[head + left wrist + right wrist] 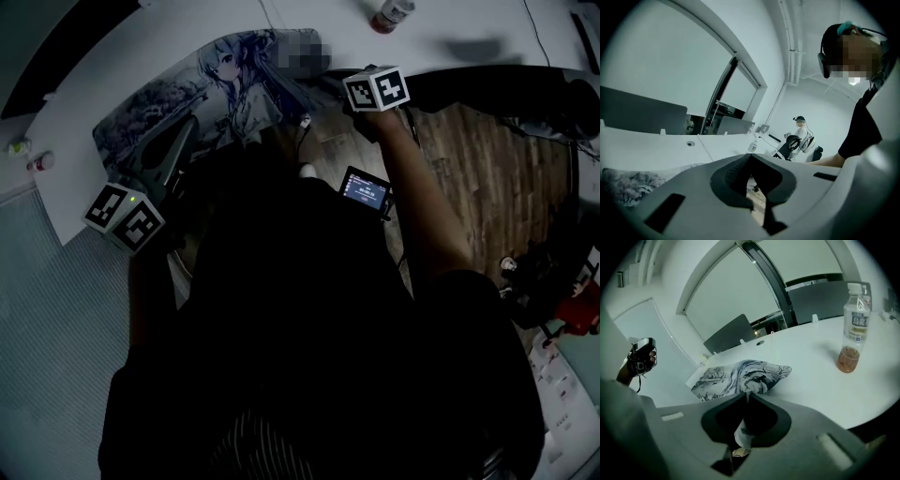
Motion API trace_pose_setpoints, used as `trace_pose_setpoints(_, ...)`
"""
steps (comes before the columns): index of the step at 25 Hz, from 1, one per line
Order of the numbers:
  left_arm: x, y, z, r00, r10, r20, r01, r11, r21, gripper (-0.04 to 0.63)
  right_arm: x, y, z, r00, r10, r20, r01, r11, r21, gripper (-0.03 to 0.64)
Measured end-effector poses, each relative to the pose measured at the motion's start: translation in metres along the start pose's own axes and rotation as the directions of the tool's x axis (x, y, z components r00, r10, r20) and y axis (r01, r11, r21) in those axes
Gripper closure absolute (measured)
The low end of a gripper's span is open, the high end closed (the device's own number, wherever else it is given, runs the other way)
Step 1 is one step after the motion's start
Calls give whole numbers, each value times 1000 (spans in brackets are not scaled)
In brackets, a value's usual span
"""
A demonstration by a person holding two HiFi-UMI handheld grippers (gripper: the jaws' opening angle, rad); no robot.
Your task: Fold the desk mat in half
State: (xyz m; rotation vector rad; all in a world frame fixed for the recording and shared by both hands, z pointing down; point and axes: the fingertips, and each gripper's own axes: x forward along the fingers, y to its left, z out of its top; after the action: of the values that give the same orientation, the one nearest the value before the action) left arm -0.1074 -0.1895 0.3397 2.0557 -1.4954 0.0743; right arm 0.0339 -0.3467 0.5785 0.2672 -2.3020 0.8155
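**Desk mat being pinched by one end only**

Slippage is being risked: only a thin strip of the mat's edge is being pinched between the closed jaws of the right gripper, and a hard pull could be freeing it; the left gripper is being held with its jaws pressed together and no mat showing between them, so a skewed fold is being invited if one end alone is carried over; the rest of the mat is lying on the white table, near its front edge, and could be dragged off; the drink bottle, standing apart, could be toppled by a wide sweep. Being counted: one mat, two grippers, one table, one bottle.
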Motion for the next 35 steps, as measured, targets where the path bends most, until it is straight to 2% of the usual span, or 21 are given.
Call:
trace_pose_setpoints(6, -43, -1, -14, 997, 72, 39, -68, 994, -88, 592, 12, 6, 6, 1000, 3, -11, -2, 1000, 12, 591)
trace_pose_setpoints(7, -48, 1, -19, 996, 80, 33, -78, 994, -77, 592, 12, 5, 6, 1000, 2, -8, -2, 1000, 23, 591)
trace_pose_setpoints(10, -59, 6, -29, 992, 123, -19, -123, 992, 18, 592, 9, 7, 9, 1000, -7, 14, 7, 999, 40, 591)
trace_pose_setpoints(16, -70, 24, -12, 994, 112, -8, -112, 994, -6, 592, 9, 22, 18, 998, -35, 57, 33, 999, 42, 591)
trace_pose_setpoints(21, -66, 35, -10, 1000, 15, -27, -14, 999, 38, 592, 8, 42, 25, 993, -83, 82, 79, 996, 48, 591)
trace_pose_setpoints(25, -82, 57, -11, 997, -75, 9, 75, 997, 2, 592, 7, 61, 28, 985, -148, 87, 142, 988, 63, 591)
trace_pose_setpoints(27, -95, 71, -12, 993, -121, -7, 121, 993, 2, 592, 11, 75, 30, 980, -173, 95, 166, 983, 79, 591)
trace_pose_setpoints(29, -105, 81, -13, 982, -184, -44, 184, 983, 12, 592, 18, 89, 34, 975, -195, 105, 186, 978, 91, 591)
trace_pose_setpoints(32, -117, 88, -11, 950, -305, -67, 306, 952, 12, 593, 26, 104, 35, 964, -253, 84, 247, 966, 79, 591)
trace_pose_setpoints(35, -128, 103, -11, 931, -357, -78, 357, 934, -11, 593, 30, 118, 39, 949, -309, 71, 304, 950, 72, 591)
